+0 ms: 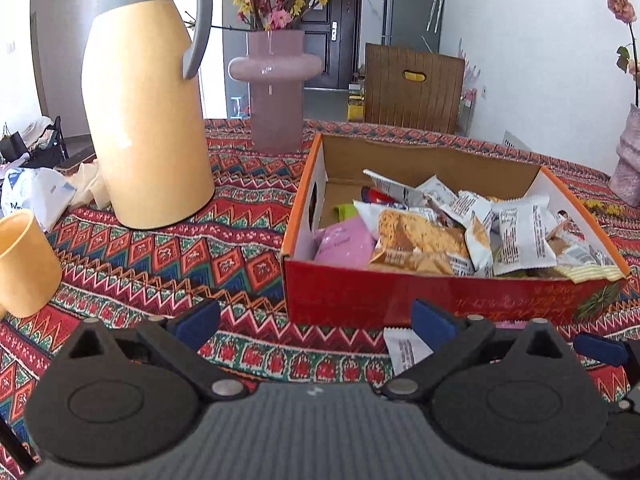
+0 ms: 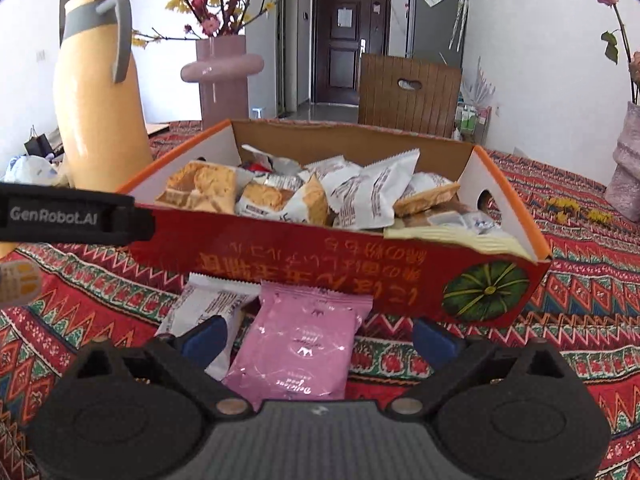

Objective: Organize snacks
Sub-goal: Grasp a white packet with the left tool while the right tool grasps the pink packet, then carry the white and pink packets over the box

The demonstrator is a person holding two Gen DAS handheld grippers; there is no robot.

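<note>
Hovering with both jaws spread, you are lining the right gripper [image 2: 316, 340] over the pink packet [image 2: 304, 348] lying on the tabletop [image 2: 580, 320], just near the snack box [image 2: 360, 272], ready for lifting in.

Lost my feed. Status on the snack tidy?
Both hand-held grippers open, empty. Pink packet and white packet lie outside the box. Nothing blocking.
</note>
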